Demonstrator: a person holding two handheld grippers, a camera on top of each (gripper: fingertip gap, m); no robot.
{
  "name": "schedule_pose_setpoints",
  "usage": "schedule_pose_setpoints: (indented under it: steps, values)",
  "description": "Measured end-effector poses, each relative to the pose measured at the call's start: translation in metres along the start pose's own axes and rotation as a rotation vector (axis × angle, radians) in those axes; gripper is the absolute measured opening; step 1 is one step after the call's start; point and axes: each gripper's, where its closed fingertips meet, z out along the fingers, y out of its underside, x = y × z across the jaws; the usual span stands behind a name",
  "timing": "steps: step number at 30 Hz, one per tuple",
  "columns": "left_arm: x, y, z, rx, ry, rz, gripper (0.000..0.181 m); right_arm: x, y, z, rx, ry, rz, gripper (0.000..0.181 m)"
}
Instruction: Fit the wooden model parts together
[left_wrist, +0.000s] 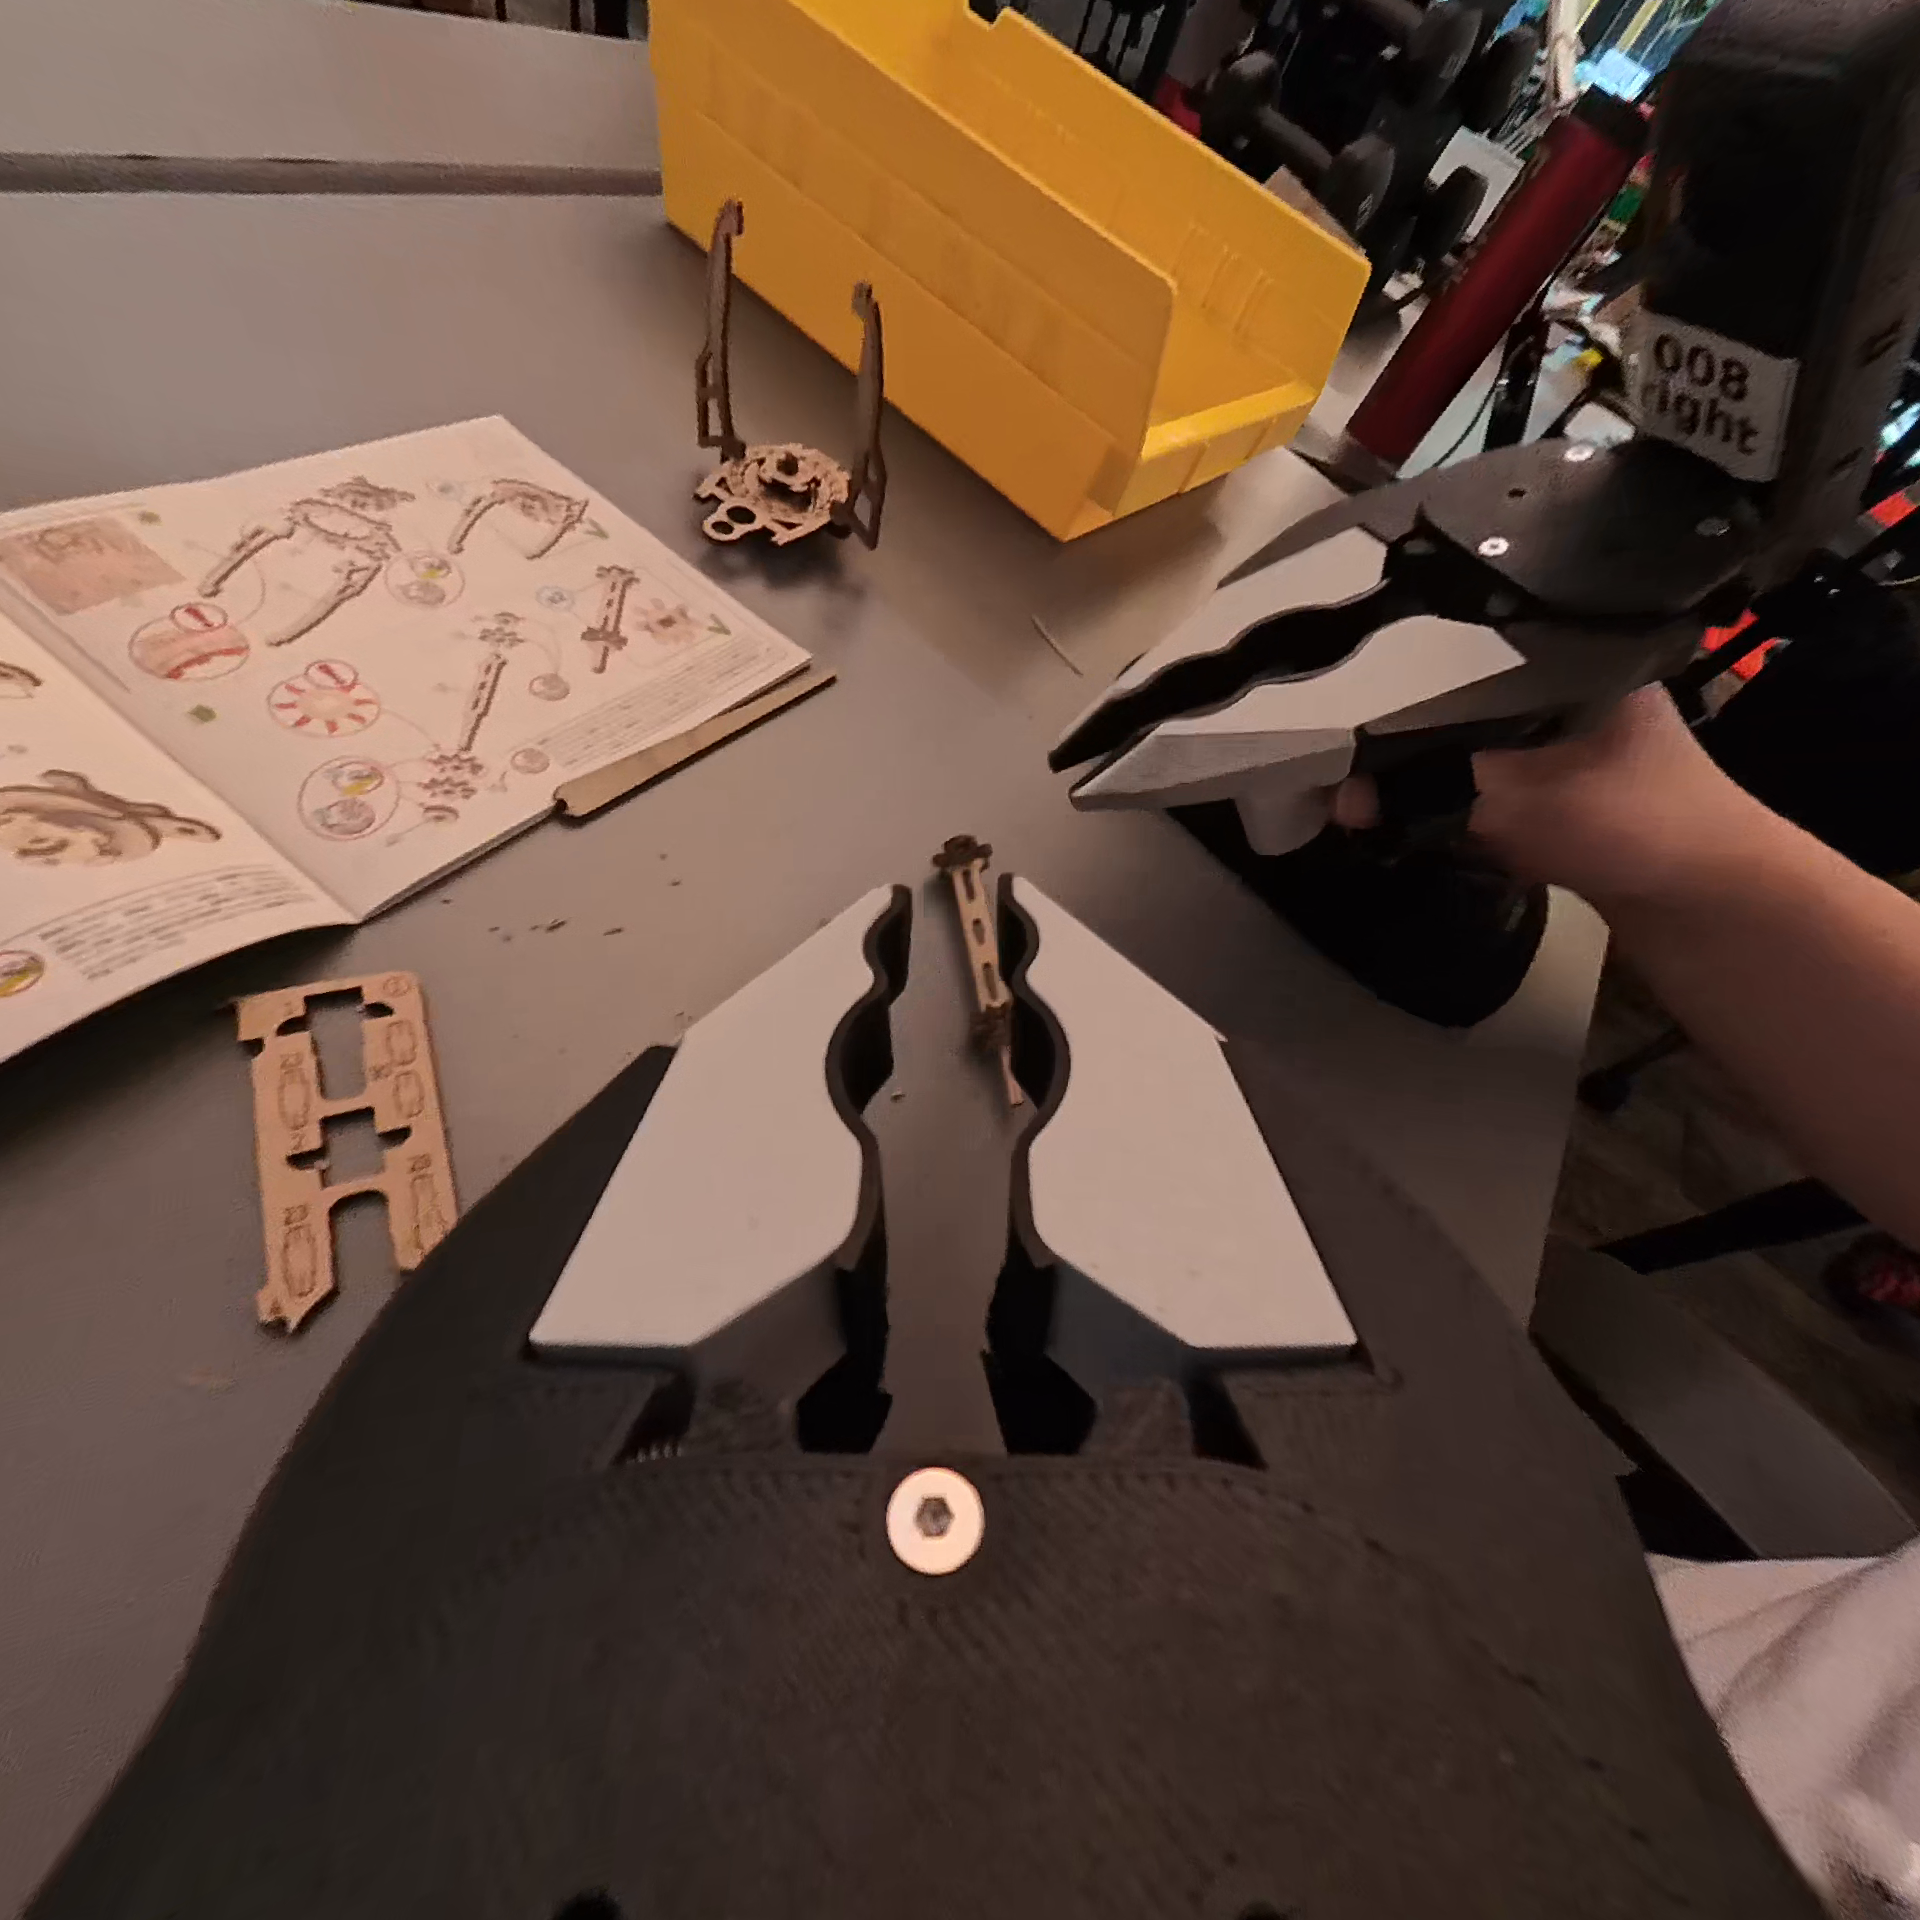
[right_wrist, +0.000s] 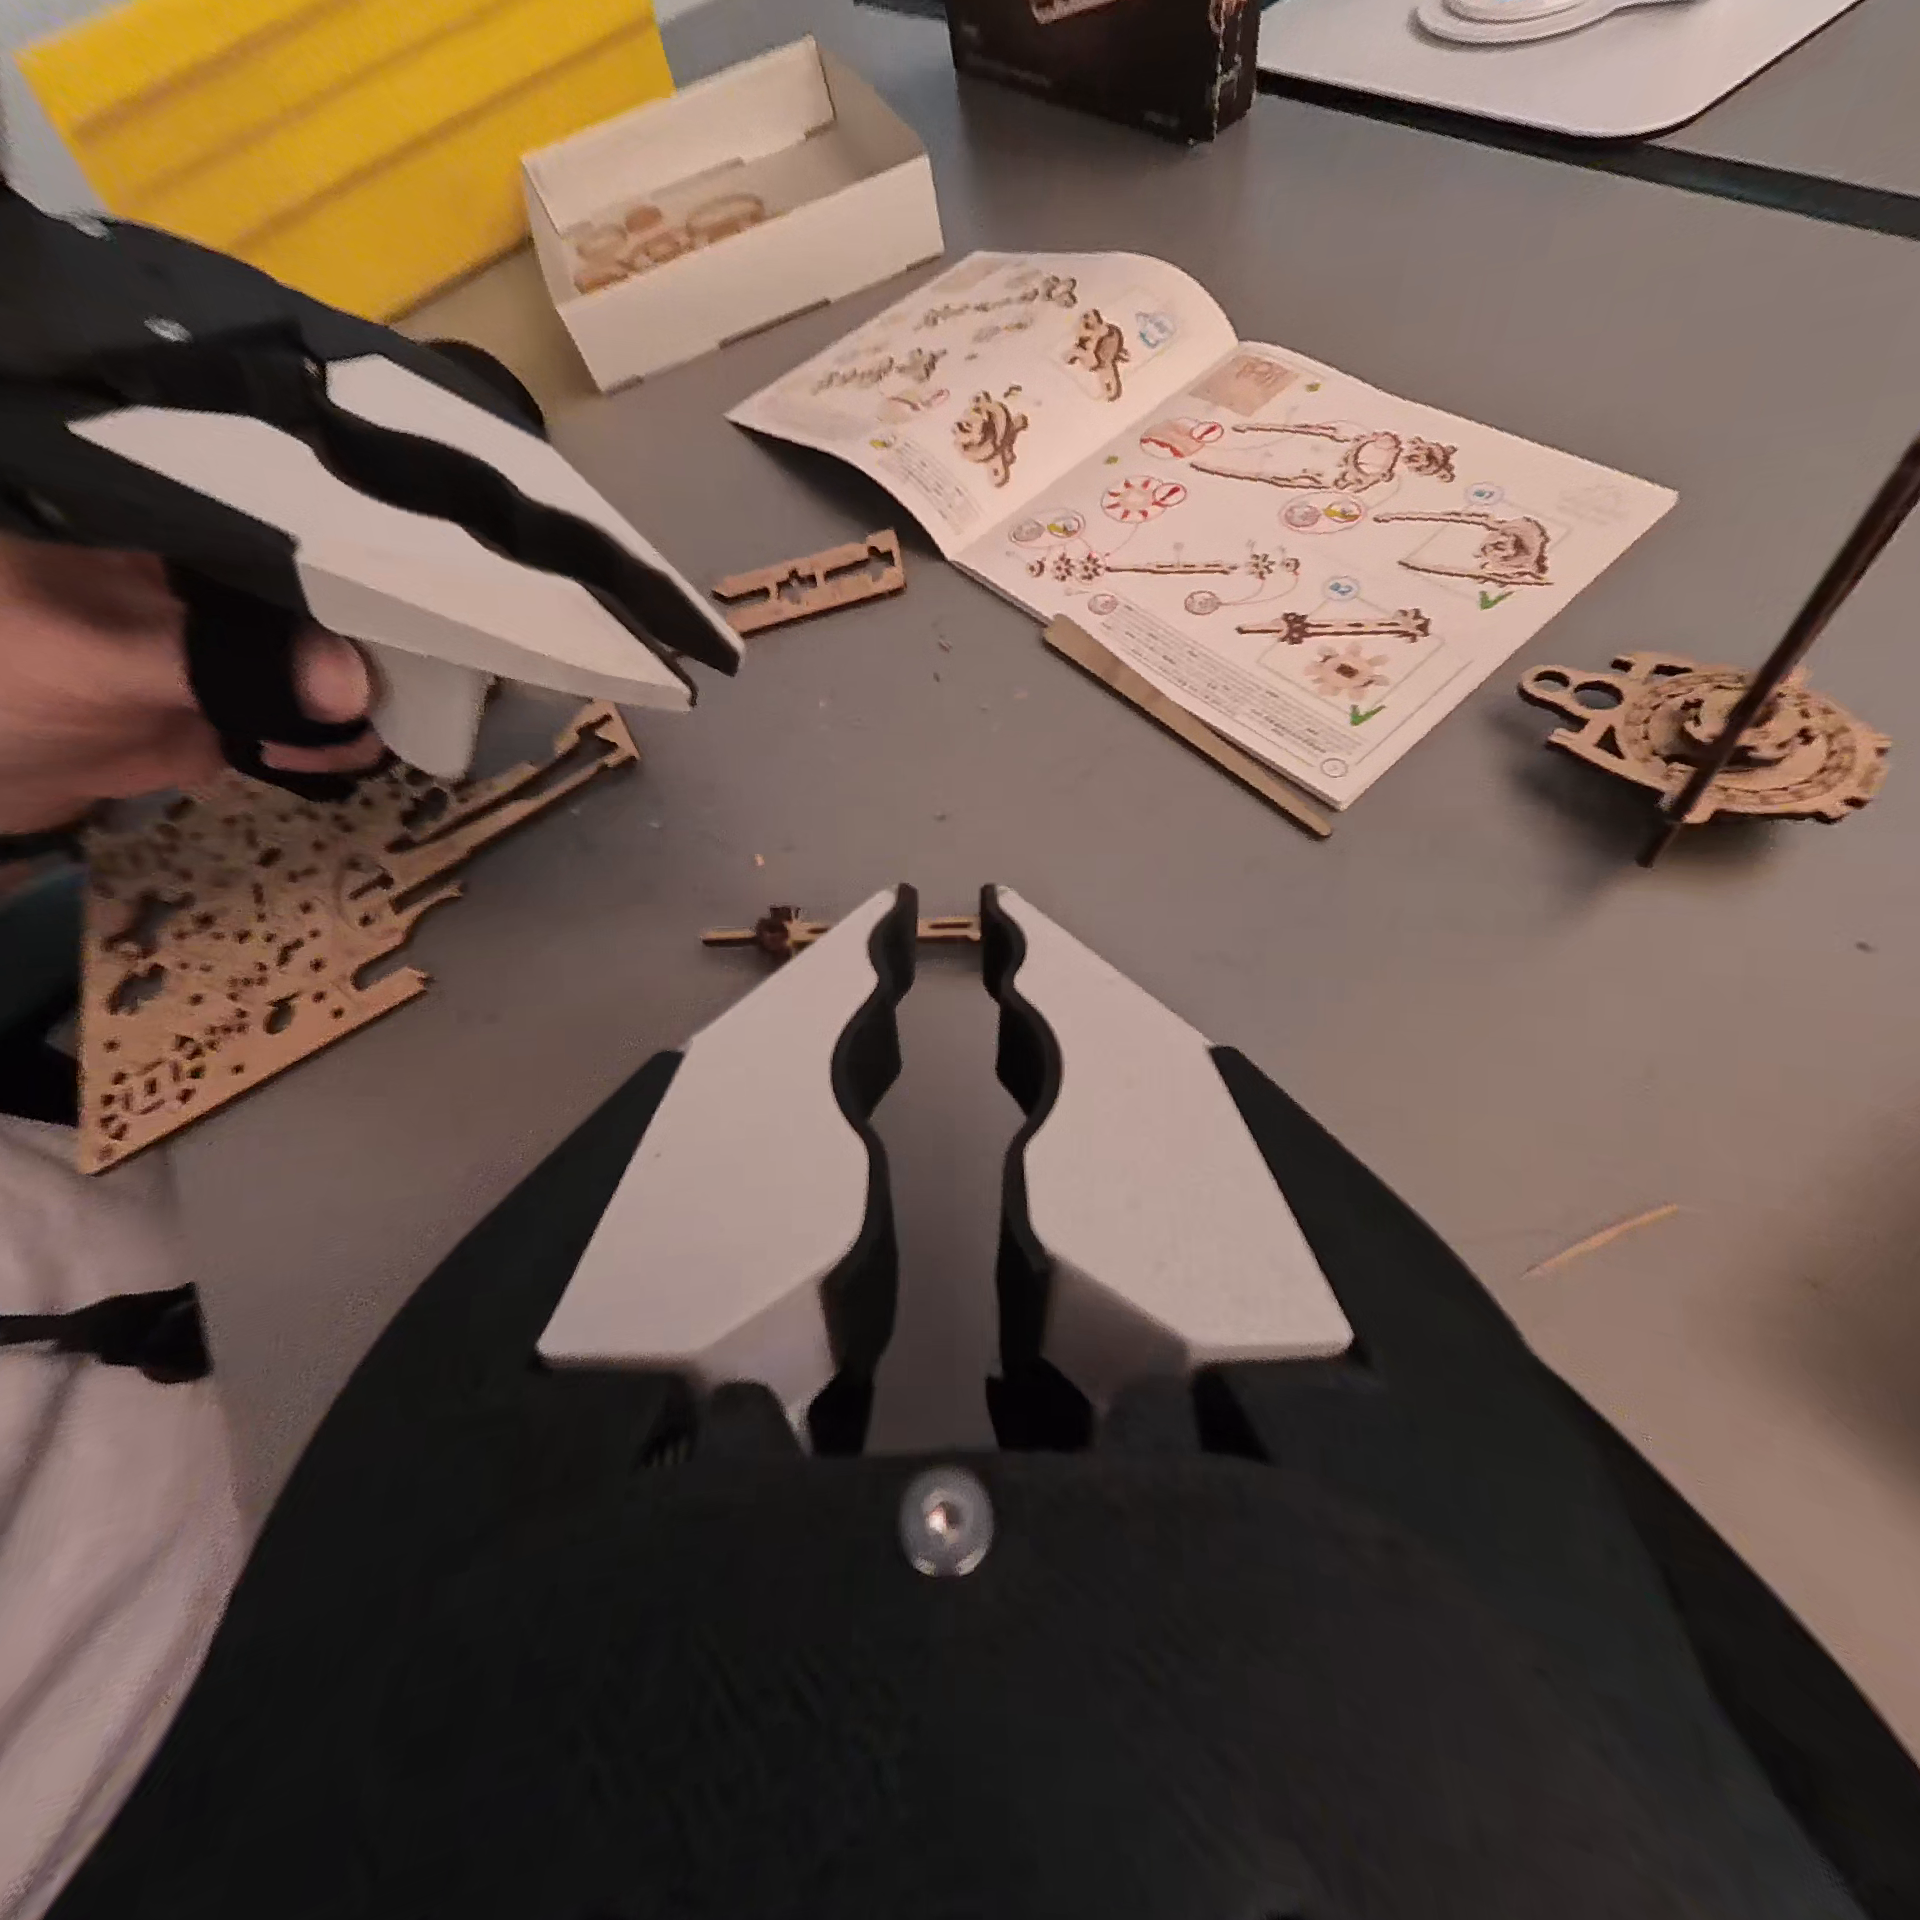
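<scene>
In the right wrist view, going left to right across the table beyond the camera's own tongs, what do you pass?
Large punched-out wooden sheet → left tongs → small wooden strip frame → open instruction booklet → flat wooden stick by the booklet's edge → part-built round wooden model.

A yellow bin, tan wooden sheet and grey table.
</scene>
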Motion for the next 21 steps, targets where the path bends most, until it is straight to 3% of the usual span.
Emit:
schedule_pose_setpoints:
  steps: [13, 21]
  values:
    - [-0.003, 0.012, -0.008, -0.019, 0.005, -0.018, 0.014, 0.009, 0.009, 0.023, -0.162, 0.064, -0.105, 0.009]
    - [-0.001, 0.015, -0.007, -0.026, 0.024, -0.021, 0.013, 0.016, 0.019, 0.030, -0.234, 0.096, -0.024, 0.014]
